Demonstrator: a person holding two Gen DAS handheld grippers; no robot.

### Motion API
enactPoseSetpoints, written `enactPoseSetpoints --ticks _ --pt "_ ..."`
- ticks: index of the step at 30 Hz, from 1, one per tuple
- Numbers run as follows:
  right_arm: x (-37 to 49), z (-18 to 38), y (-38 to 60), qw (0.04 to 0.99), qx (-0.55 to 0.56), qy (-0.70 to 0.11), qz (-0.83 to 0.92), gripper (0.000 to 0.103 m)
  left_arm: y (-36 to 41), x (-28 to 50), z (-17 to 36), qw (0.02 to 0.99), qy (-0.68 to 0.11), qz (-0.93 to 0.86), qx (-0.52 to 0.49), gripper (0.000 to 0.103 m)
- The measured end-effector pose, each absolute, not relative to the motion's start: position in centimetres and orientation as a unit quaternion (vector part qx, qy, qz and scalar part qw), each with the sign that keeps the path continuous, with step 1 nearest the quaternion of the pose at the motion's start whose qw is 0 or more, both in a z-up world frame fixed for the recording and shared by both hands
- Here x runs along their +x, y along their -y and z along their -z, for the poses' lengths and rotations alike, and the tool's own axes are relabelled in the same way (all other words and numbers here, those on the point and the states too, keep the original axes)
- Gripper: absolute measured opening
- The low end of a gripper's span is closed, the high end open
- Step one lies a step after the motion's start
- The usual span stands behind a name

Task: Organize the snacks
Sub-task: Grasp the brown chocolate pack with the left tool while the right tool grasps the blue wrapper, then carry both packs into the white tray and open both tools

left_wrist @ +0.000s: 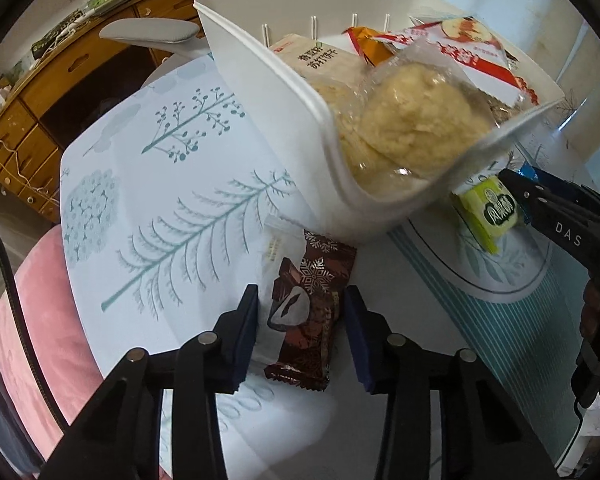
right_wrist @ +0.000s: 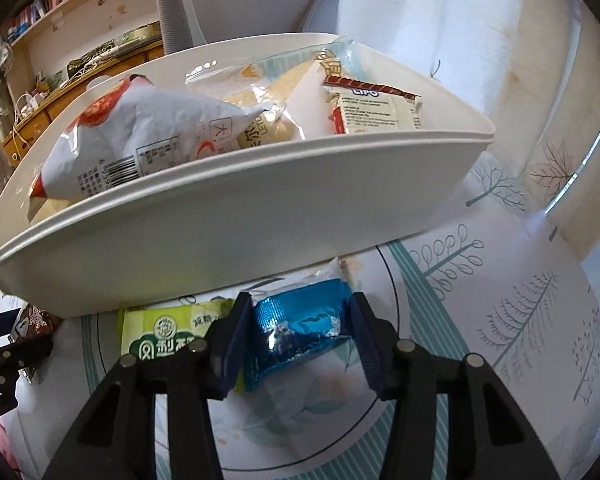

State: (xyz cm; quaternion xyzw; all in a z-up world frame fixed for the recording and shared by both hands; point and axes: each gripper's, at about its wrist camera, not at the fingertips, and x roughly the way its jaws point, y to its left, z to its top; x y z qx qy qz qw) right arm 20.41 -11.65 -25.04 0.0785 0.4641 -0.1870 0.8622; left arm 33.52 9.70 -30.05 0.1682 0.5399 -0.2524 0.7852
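Note:
A brown chocolate snack packet (left_wrist: 308,312) lies on the tree-patterned tablecloth, overlapping a white packet (left_wrist: 274,248). My left gripper (left_wrist: 300,320) straddles both, its blue pads touching their sides. In the right wrist view, my right gripper (right_wrist: 300,328) is shut on a shiny blue foil packet (right_wrist: 300,316), which sits on the table in front of the bin. A green packet (right_wrist: 164,332) lies just left of it, also visible as the green packet (left_wrist: 492,212). The white bin (left_wrist: 260,80), seen from its long side as the bin (right_wrist: 220,208), holds several wrapped snacks.
A pink cushioned seat (left_wrist: 40,300) sits past the table's left edge. Wooden drawers (left_wrist: 28,120) stand behind it, and a grey office chair (right_wrist: 240,0) is behind the bin. The left gripper's tip (right_wrist: 4,344) shows at the far left.

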Motion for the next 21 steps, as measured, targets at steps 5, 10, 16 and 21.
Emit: enactPoseSetpoints --ticks 5,10,16,21 --pt "19.6 24.6 11.9 0.855 0.118 -0.474 0.177 0.044 -9.9 32.6 29.8 0.774 -0.568 0.238 0.149 0.037" --pt "18.4 24.1 12.3 0.842 0.169 -0.491 0.144 0.041 -10.9 31.5 29.7 0.762 -0.602 0.210 0.109 0.036" --pt "16.8 23.8 13.1 0.812 0.235 -0.526 0.097 0.040 -11.7 30.0 27.6 0.766 -0.616 0.173 0.060 0.036" --pt "15.7 22.5 13.8 0.795 0.265 -0.541 0.068 0.039 -11.8 29.3 24.2 0.773 -0.613 0.162 0.024 0.036"
